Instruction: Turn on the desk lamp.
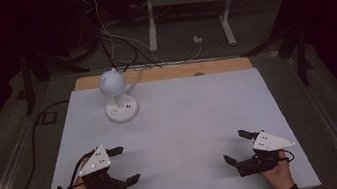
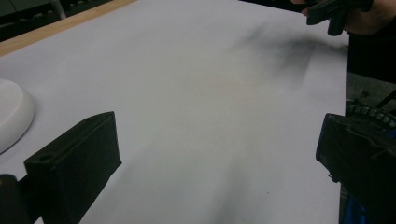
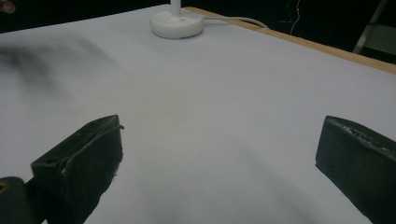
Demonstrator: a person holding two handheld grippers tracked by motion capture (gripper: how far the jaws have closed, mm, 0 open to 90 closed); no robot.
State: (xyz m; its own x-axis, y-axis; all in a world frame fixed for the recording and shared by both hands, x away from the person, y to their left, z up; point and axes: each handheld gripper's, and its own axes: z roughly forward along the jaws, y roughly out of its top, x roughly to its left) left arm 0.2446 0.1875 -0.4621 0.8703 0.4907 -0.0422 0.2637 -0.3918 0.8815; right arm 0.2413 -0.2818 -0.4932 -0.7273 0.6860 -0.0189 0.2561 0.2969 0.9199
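Observation:
A small white lamp with a round head and a round base stands at the back left of the white table sheet. My left gripper rests open near the front left, nothing between its jaws. My right gripper rests open near the front right, jaws wide apart and bare. In the left gripper view the lamp base sits at the left edge, and the other gripper appears at the top right.
A wooden table edge runs along the back. A white cord leads from the lamp base off the back. Cables and a white metal stand lie on the dark floor behind.

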